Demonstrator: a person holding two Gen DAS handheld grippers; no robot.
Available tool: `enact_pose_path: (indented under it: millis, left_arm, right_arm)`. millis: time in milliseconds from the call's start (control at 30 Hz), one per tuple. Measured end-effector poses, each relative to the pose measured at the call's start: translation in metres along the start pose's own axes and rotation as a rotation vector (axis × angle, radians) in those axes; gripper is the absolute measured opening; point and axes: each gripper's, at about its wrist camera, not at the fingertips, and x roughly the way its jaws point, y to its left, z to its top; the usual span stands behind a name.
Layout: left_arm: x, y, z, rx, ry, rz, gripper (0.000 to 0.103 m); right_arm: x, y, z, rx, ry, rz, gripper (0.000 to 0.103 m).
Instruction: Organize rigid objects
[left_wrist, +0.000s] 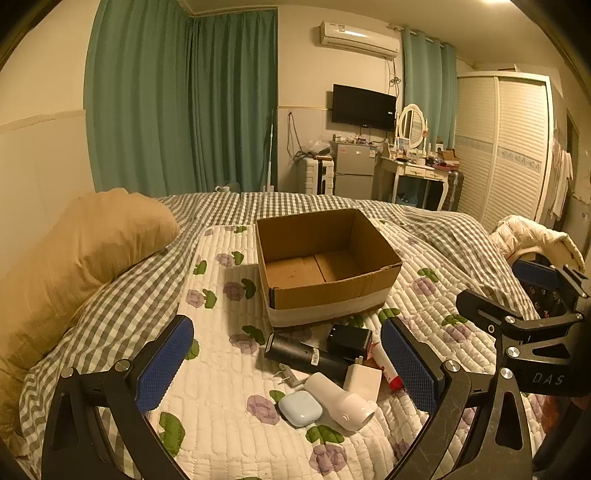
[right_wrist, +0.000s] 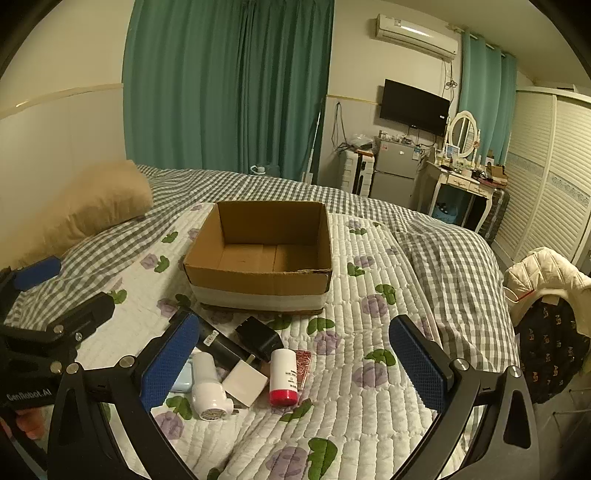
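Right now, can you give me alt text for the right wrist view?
An empty cardboard box sits on a floral quilt, with small items in front: white bottle, red-capped tube, black charger. The right gripper is open above them.

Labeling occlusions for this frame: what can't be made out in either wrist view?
- Blue case: right wrist view, mostly hidden behind the right gripper finger pad.
- Red-capped bottle: left wrist view, partly hidden by the left gripper finger pad.
- Black cylinder: label text too small in both views.
- Cardboard box: floor just inside the near wall hidden by that wall.
- Dresser clutter: too small to identify.
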Motion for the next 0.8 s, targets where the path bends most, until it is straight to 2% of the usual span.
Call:
enact_pose_path:
  millis: [100, 200, 333, 433, 500, 567, 733, 800]
  left_arm:
    - [0.007, 0.000, 0.002, 0.002, 0.019, 0.009, 0.103]
    - [0.024, 0.003, 0.001, -0.001, 0.061, 0.029, 0.103]
    - [0.056, 0.010, -0.015, -0.028, 0.154, 0.038, 0.103]
    - [0.077, 0.010, -0.032, -0.023, 0.225, 0.038, 0.103]
    - [0.090, 0.007, -0.044, -0.005, 0.271, 0.051, 0.103]
    - [0.100, 0.004, -0.056, 0.014, 0.309, 0.064, 0.103]
    - [0.113, -0.003, -0.074, 0.070, 0.375, 0.076, 0.103]
    - [0.115, -0.006, -0.081, 0.095, 0.402, 0.072, 0.103]
  right_arm:
    - [0.003, 0.002, 0.005, -0.022, -0.006, -0.003, 0.103]
    - [0.021, 0.003, 0.008, -0.046, 0.028, 0.013, 0.103]
    - [0.060, 0.007, -0.002, -0.074, 0.121, 0.024, 0.101]
    - [0.101, 0.008, -0.021, -0.082, 0.244, 0.043, 0.098]
    - [0.123, 0.003, -0.034, -0.080, 0.312, 0.030, 0.093]
    - [0.142, -0.001, -0.043, -0.052, 0.381, 0.065, 0.085]
    - [0.176, -0.003, -0.057, 0.005, 0.494, 0.126, 0.074]
    - [0.189, 0.001, -0.064, 0.013, 0.543, 0.160, 0.060]
